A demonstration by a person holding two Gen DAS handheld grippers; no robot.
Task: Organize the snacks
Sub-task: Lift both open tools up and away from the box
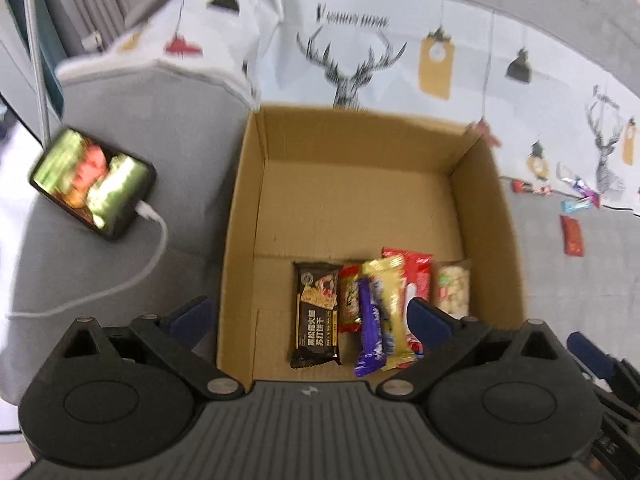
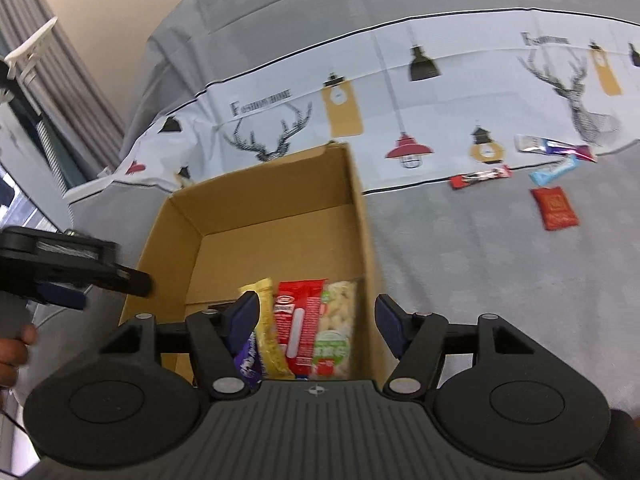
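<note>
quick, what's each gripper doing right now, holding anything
Left gripper: open, holding nothing, over the cardboard box.
Right gripper: open, holding nothing, above the snacks in it.

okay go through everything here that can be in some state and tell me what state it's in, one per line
Cardboard box: open, flaps out, snacks lying along the near side.
Phone: screen lit, white cable plugged in.
Left gripper: open, empty.
Right gripper: open, empty.
Red packet: outside the box, on the grey cover.

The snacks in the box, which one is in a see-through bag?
The pale puffed-snack bag at the right end of the row, against the cardboard box wall. The others have opaque printed wrappers.
</note>
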